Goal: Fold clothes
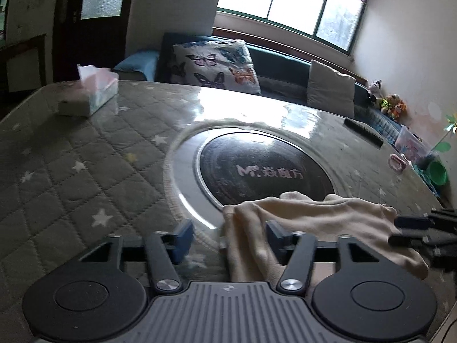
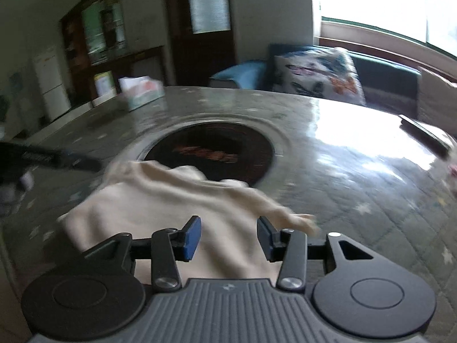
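Cloth [image 1: 308,223] looks loosely bunched on table [image 1: 85,148], fold maybe barely begun; your left tongs [image 1: 228,235] and right tongs [image 2: 228,235] are spread, pinching nothing.

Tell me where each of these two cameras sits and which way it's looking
Left wrist: rides the left gripper, looking down across the quilted grey star-print table toward the window; its open fingers show, the right gripper at the right edge.
Right wrist: rides the right gripper, facing the dark wooden door; open fingers over the cream cloth garment.
Shared: garment, black round hotplate, butterfly cushion.
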Tool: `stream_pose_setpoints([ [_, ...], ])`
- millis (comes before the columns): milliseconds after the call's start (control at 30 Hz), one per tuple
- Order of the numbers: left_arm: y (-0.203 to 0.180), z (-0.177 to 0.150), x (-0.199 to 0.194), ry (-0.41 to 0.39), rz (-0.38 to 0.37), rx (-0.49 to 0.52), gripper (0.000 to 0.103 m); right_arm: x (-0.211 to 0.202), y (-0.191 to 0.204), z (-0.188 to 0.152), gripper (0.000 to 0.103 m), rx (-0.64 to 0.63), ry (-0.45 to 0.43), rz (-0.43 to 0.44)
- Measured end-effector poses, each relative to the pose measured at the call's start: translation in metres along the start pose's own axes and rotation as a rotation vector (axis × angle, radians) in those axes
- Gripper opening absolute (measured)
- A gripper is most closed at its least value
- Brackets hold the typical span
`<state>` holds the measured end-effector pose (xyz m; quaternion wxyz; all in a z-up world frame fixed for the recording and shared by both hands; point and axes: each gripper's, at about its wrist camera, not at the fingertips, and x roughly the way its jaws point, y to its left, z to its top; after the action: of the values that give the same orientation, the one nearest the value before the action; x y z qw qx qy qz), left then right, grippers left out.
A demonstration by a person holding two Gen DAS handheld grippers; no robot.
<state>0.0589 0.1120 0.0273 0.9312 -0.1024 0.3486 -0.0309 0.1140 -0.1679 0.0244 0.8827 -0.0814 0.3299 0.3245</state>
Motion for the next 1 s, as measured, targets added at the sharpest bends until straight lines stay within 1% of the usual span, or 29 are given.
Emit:
stream_pose_setpoints([
  [33, 0.002, 0.000, -0.002, -0.004, 0.011, -0.004, 0.071, 0.000, 0.009, 0.001, 0.045, -0.025, 0.001, 0.015],
  [100, 0.006, 0.000, -0.008, -0.009, 0.019, -0.006, 0.073, 0.001, 0.033, 0.002, 0.046, -0.098, 0.004, 0.053],
  [167, 0.010, 0.000, -0.013, -0.008, 0.019, -0.017, 0.084, 0.003, 0.053, 0.003, 0.049, -0.161, 0.005, 0.088],
  [267, 0.014, -0.001, -0.019, -0.003, 0.026, -0.026, 0.087, 0.009, 0.086, 0.003, 0.051, -0.262, 0.015, 0.152],
  [367, 0.018, -0.003, -0.020, 0.016, 0.023, -0.050, 0.090, 0.017, 0.118, 0.001, 0.051, -0.364, 0.026, 0.186],
  [500, 0.026, -0.007, -0.016, 0.045, 0.009, -0.089, 0.091, 0.029, 0.149, -0.001, 0.050, -0.472, 0.028, 0.202],
  [567, 0.028, -0.009, -0.014, 0.053, -0.002, -0.103, 0.091, 0.034, 0.161, -0.003, 0.049, -0.521, 0.029, 0.200],
  [667, 0.028, -0.010, -0.011, 0.064, -0.024, -0.121, 0.091, 0.044, 0.177, -0.009, 0.047, -0.585, 0.039, 0.158],
  [700, 0.028, -0.010, -0.010, 0.068, -0.034, -0.132, 0.091, 0.047, 0.180, -0.010, 0.037, -0.593, 0.044, 0.150],
  [733, 0.029, -0.010, -0.009, 0.072, -0.046, -0.144, 0.091, 0.048, 0.182, -0.011, 0.031, -0.598, 0.048, 0.143],
  [767, 0.028, -0.010, -0.007, 0.075, -0.057, -0.157, 0.091, 0.050, 0.183, -0.011, 0.030, -0.599, 0.051, 0.133],
  [833, 0.028, -0.011, -0.003, 0.086, -0.080, -0.189, 0.091, 0.049, 0.179, -0.009, 0.016, -0.576, 0.045, 0.133],
  [900, 0.026, -0.011, 0.002, 0.096, -0.098, -0.227, 0.091, 0.043, 0.173, -0.005, 0.010, -0.532, 0.034, 0.149],
  [1000, 0.027, -0.011, 0.008, 0.105, -0.116, -0.302, 0.091, 0.032, 0.161, 0.003, 0.008, -0.466, 0.007, 0.170],
])
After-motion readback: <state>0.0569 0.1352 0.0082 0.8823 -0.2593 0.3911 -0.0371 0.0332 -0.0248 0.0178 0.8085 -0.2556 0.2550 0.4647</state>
